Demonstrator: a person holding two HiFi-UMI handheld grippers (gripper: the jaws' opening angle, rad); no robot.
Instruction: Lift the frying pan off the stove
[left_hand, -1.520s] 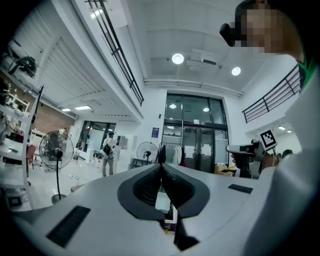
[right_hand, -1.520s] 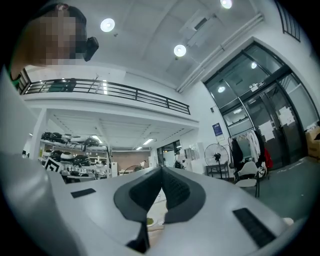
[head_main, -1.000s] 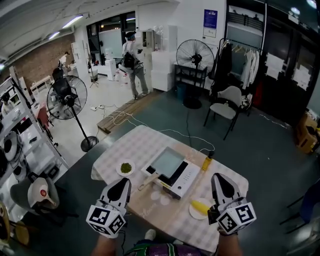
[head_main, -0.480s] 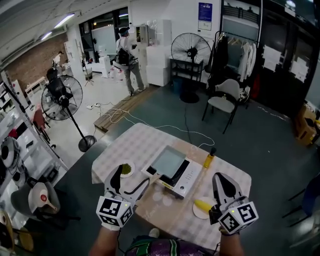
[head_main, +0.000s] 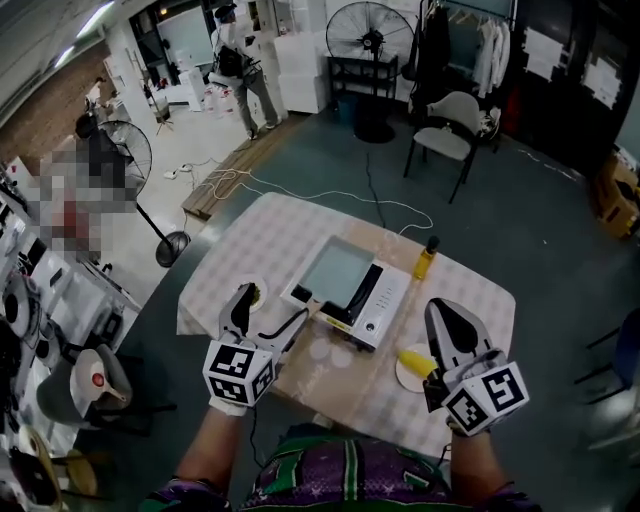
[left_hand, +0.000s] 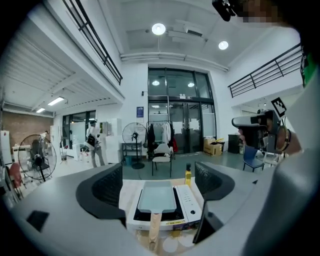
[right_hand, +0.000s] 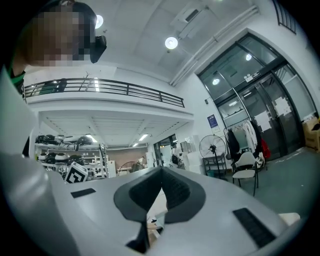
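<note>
Grey pan (head_main: 337, 270) on stove (head_main: 385, 305), mid-tabletop; head view: left tool (head_main: 265, 318) has dropped toward it, jaws just opened | left gripper view: wooden handle (left_hand: 155, 227) ahead between spread jaws, untouched, so a grasp looks next | right gripper view: right tool (right_hand: 161, 192) closed, empty.

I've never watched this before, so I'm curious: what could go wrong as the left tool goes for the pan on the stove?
The left gripper has jaws that have just been opening and grip nothing yet. The frying pan offers only a narrow wooden handle, so an off-centre grip might let the pan tip. A careless lift could also nudge the stove or swing the pan into the yellow bottle beside it.
</note>
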